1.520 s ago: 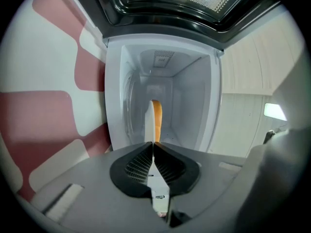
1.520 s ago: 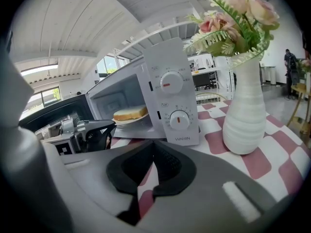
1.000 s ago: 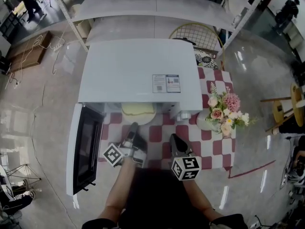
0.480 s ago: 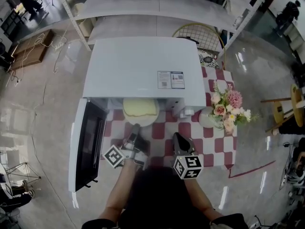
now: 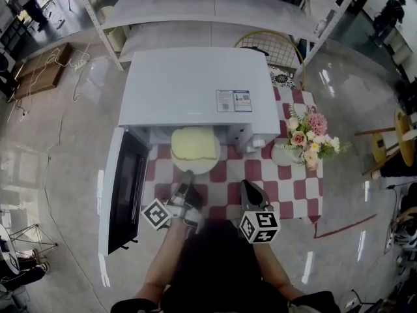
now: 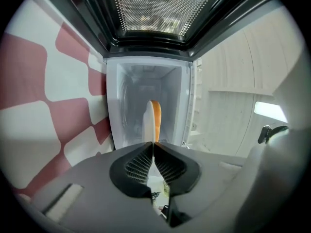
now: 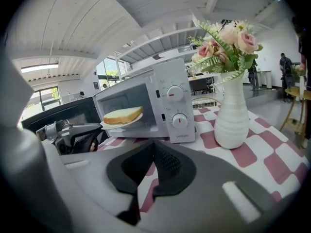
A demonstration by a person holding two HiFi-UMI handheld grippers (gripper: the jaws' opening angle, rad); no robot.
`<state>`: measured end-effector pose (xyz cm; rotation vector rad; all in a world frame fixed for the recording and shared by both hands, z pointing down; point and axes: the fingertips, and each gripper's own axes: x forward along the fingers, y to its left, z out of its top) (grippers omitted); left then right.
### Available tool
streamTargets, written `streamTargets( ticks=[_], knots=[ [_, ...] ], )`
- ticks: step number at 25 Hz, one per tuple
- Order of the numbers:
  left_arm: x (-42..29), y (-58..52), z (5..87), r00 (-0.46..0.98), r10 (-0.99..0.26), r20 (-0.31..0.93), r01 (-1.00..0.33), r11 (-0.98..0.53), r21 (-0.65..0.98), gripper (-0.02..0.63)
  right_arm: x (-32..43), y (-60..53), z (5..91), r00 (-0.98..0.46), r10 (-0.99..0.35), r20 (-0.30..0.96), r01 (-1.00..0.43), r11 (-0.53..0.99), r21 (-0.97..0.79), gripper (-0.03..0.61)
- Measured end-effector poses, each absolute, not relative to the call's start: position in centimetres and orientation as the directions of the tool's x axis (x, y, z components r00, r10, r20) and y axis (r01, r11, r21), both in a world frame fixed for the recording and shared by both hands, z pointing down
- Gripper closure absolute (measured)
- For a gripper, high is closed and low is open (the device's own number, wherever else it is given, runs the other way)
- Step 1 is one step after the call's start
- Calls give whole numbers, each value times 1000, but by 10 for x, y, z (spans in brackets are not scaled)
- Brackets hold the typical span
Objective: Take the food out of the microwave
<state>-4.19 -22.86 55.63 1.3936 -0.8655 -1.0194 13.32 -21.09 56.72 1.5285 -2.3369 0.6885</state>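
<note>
A slice of bread [image 5: 193,143] lies on a white plate [image 5: 195,165] that sticks out of the open white microwave [image 5: 195,90]. My left gripper [image 5: 185,177] is shut on the plate's near rim. The left gripper view is rolled: the plate [image 6: 147,123] shows edge-on with the bread [image 6: 155,120] beside it, clamped at my left gripper [image 6: 152,143] in front of the cavity [image 6: 136,96]. My right gripper [image 5: 248,189] hovers over the table to the right, shut and empty. The right gripper view has bread [image 7: 122,114], plate [image 7: 112,125] and microwave [image 7: 165,101] beyond my right gripper [image 7: 153,144].
The microwave door [image 5: 124,188] hangs open to the left of my left gripper. A white vase of flowers [image 5: 303,142] stands right of the microwave on the red-and-white checked table [image 5: 287,188]. In the right gripper view the vase [image 7: 234,115] is near the control knobs [image 7: 180,120].
The plate with the bread has slid further out of the microwave toward me, held by my left gripper. Both grippers have drawn back a little.
</note>
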Motion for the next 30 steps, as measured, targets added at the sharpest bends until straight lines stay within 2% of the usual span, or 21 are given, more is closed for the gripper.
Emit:
streamTargets(
  ticks=[30],
  knots=[
    [-45,-139,526,375,-918,-127,92,-100,991,594,139,-134,538,-364,-825,433,-928,282,-241,577]
  ],
)
